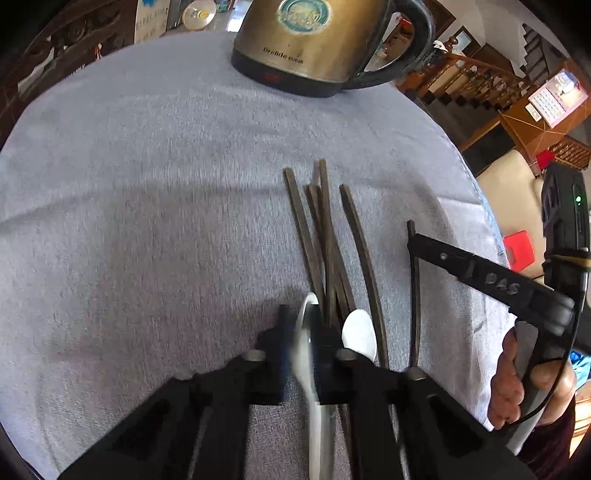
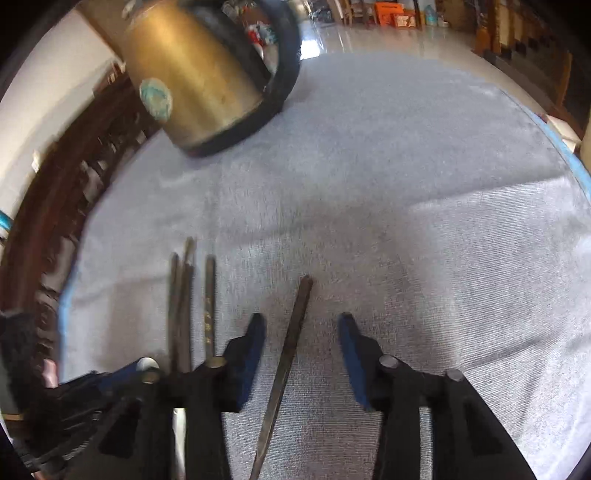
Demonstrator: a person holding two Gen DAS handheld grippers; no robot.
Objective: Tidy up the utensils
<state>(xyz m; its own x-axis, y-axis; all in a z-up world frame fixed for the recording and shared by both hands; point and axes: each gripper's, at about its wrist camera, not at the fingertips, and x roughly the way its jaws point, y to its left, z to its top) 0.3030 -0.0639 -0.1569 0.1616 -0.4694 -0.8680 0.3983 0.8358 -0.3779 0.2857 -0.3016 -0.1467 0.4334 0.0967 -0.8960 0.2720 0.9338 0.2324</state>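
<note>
This is a lived-in home, a dining or living area. A round table under a grey-blue cloth (image 1: 147,166) bears a steel electric kettle (image 1: 314,40). Around it stand carved dark wooden furniture (image 2: 55,229), a wooden staircase with turned balusters (image 1: 476,79), a wall calendar (image 1: 557,98) and a glossy tiled floor (image 2: 369,33).

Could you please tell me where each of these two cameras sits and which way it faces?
Left wrist: on the left gripper, looking down its fingers, shut on a white spoon; a hand shows.
Right wrist: on the right gripper, open astride one chopstick.
Shared: kettle, grey cloth, chopstick bundle.
</note>
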